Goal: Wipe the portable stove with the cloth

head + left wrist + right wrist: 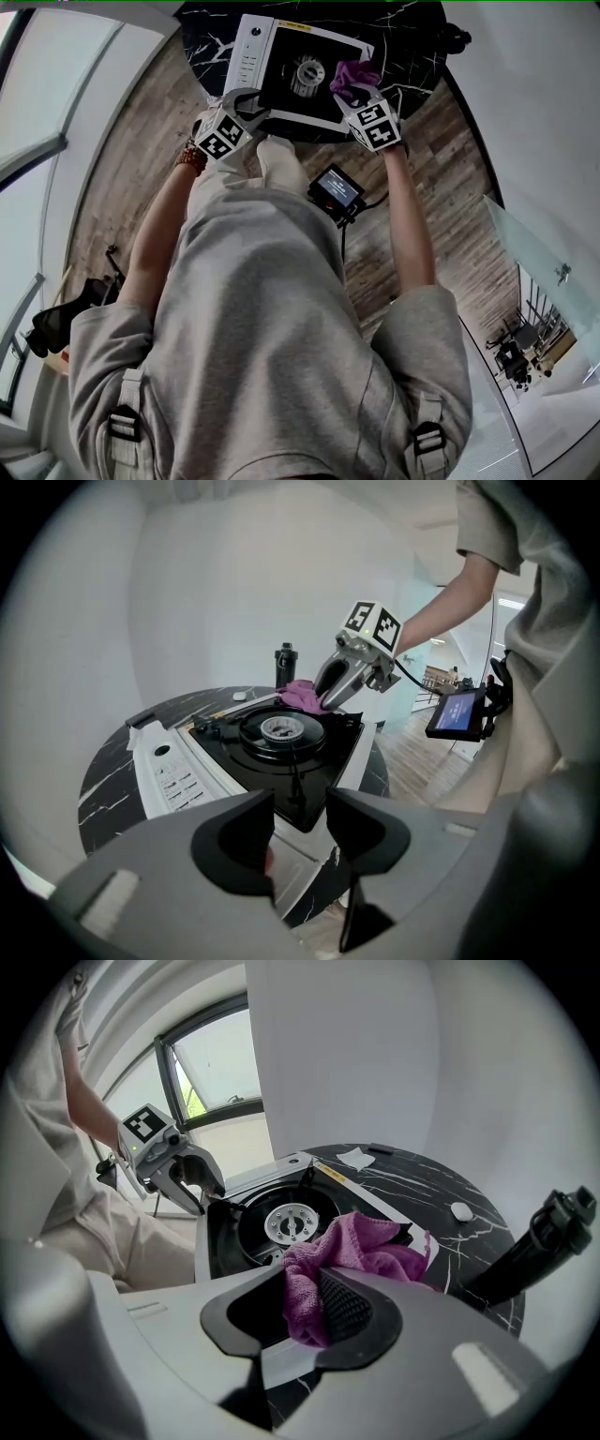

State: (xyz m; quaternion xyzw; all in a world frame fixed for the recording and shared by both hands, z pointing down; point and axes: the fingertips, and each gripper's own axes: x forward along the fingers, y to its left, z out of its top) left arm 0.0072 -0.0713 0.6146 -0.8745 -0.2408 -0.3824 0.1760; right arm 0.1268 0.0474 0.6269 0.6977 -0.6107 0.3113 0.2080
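The portable stove (249,52) has a white frame, a black top and a round burner (307,75), and sits on a round black marble table (412,37). A purple cloth (354,80) lies bunched on the stove's right near part. My right gripper (361,98) is shut on it, and in the right gripper view the cloth (361,1251) hangs pinched between the jaws of my right gripper (309,1312). My left gripper (246,101) is at the stove's near left corner. Its jaws stand apart around that corner of the stove (183,775), left gripper (300,832); no pad visibly presses.
A black bottle (539,1246) stands on the table beyond the stove's far right side. A small white object (460,1210) and a paper scrap (354,1157) lie on the marble. A small screen device (337,190) hangs at the person's waist. Wood floor surrounds the table.
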